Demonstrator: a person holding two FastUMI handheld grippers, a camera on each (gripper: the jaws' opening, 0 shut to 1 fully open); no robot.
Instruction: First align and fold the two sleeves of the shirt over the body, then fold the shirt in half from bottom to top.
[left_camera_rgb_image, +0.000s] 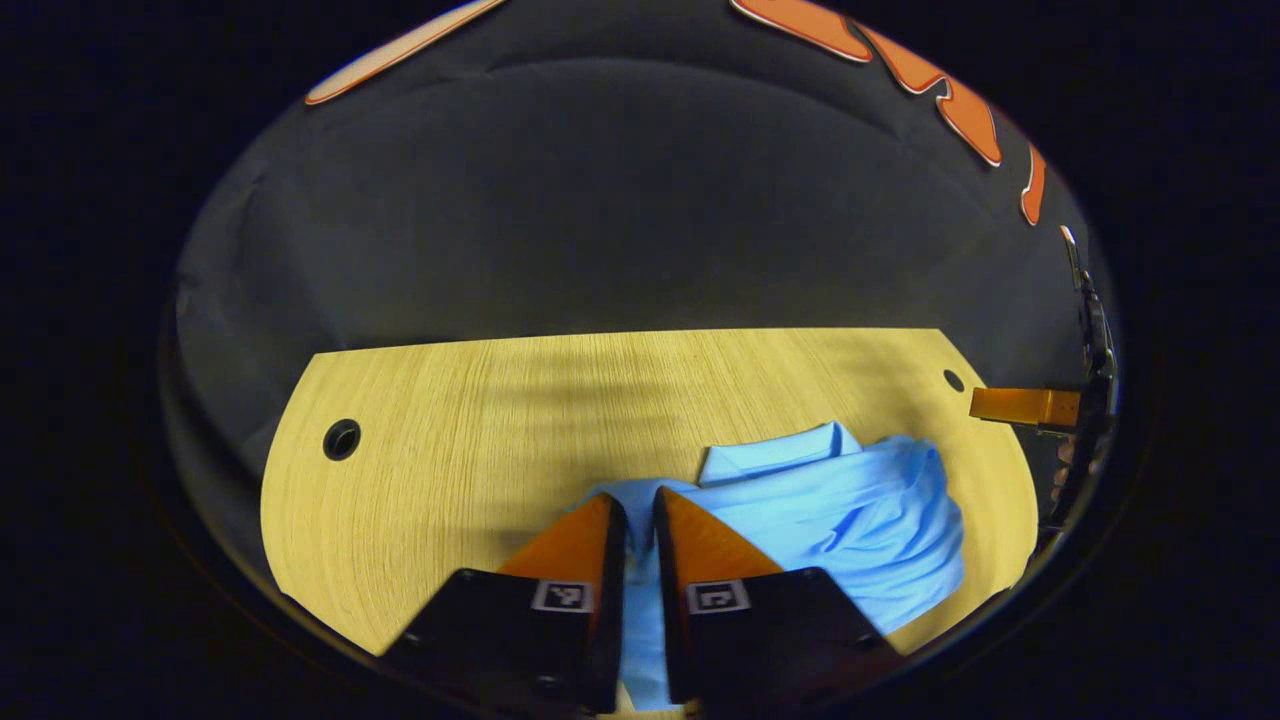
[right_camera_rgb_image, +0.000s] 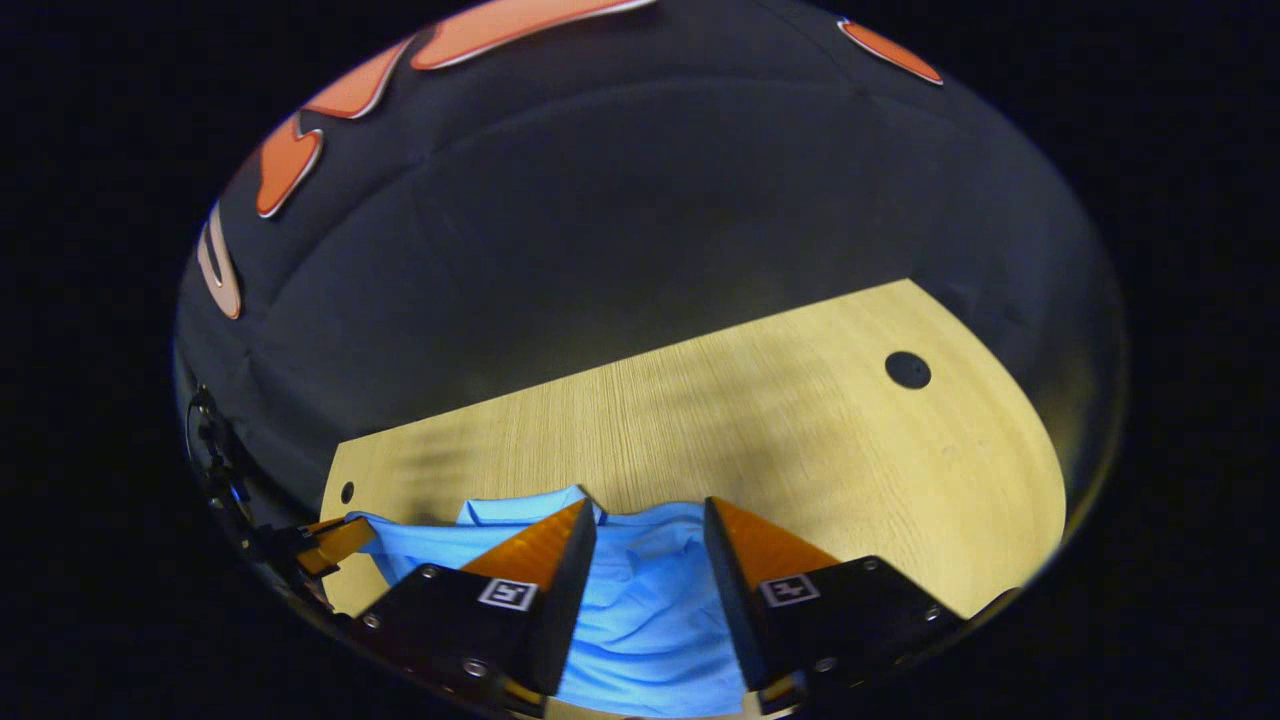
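Observation:
A light blue shirt (left_camera_rgb_image: 850, 510) lies bunched on the wooden table (left_camera_rgb_image: 450, 480), its collar (left_camera_rgb_image: 770, 455) toward the far side. My left gripper (left_camera_rgb_image: 640, 500) sits at the shirt's near left part, its fingers nearly together with a strip of blue cloth pinched between them. One finger (left_camera_rgb_image: 1025, 405) of the other gripper shows at the far right, above the table edge. In the right gripper view the shirt (right_camera_rgb_image: 640, 610) lies under my right gripper (right_camera_rgb_image: 648, 515), which stands open over the cloth with nothing pressed between its fingers. The collar (right_camera_rgb_image: 520, 510) shows just left of it.
The table has round cable holes (left_camera_rgb_image: 341, 439) (right_camera_rgb_image: 907, 370) near its far corners. Bare wood (right_camera_rgb_image: 850, 480) stretches to the right of the shirt, and the booth's black cloth wall (left_camera_rgb_image: 620, 220) hangs behind the table's far edge.

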